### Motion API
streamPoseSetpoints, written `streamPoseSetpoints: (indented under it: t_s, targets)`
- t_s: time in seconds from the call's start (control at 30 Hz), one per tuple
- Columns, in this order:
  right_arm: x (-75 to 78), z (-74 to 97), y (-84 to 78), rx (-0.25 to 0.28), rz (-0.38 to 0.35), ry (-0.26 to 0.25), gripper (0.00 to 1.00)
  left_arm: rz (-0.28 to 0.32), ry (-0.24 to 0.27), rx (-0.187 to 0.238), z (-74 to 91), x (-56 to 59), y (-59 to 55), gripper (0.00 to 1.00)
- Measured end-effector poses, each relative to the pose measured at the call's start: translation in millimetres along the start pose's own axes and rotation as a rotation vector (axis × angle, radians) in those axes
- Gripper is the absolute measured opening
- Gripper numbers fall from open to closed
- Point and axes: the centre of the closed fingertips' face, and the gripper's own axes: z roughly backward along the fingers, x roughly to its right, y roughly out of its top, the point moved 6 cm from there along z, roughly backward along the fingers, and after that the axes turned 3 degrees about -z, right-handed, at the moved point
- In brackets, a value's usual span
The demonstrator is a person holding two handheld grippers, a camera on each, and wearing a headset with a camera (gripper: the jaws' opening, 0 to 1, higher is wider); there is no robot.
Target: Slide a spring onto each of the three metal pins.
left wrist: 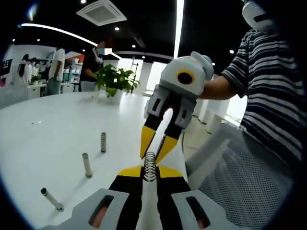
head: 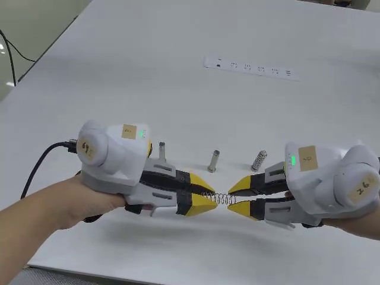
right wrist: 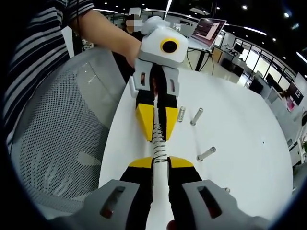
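Steel spring [head: 221, 198] sits stretched between my two grippers above the table's [head: 178, 71] near edge. The left gripper [head: 208, 197] and right gripper [head: 233, 199] each pinch one end, jaws nearly closed. I judge this a handover before threading a bare pin [head: 213, 161].

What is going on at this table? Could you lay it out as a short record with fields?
Setting: white table, power strip at its far side
Left gripper: shut on one end of the loose spring
Right gripper: shut on the other end
Pins: three in a row beyond the grippers
Done: pin nearest the right gripper wears a spring
Left to do: middle pin and last pin, both bare
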Motion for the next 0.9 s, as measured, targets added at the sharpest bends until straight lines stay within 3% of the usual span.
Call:
streamPoseSetpoints:
  t_s: [0.43, 0.6, 0.77, 0.9]
  targets:
    - [5.1, 10.2, 20.5, 0.04, 0.044, 0.023, 0.08, -0.017, 0.012, -0.028, 1.2, 0.7, -7.3, 0.02]
    - [4.7, 8.3, 25.0, 0.041, 0.065, 0.034, 0.07, -0.03, 0.022, -0.043, 0.9, 2.6, -10.2, 0.02]
    - [5.1, 8.3, 34.7, 0.093, 0.041, 0.047, 0.08, -0.032, 0.023, -0.044, 1.0, 4.6, -11.0, 0.02]
    - [5.5, 5.6, 36.4, 0.09, 0.053, 0.046, 0.08, -0.038, 0.03, -0.052, 0.8, 3.5, -12.1, 0.02]
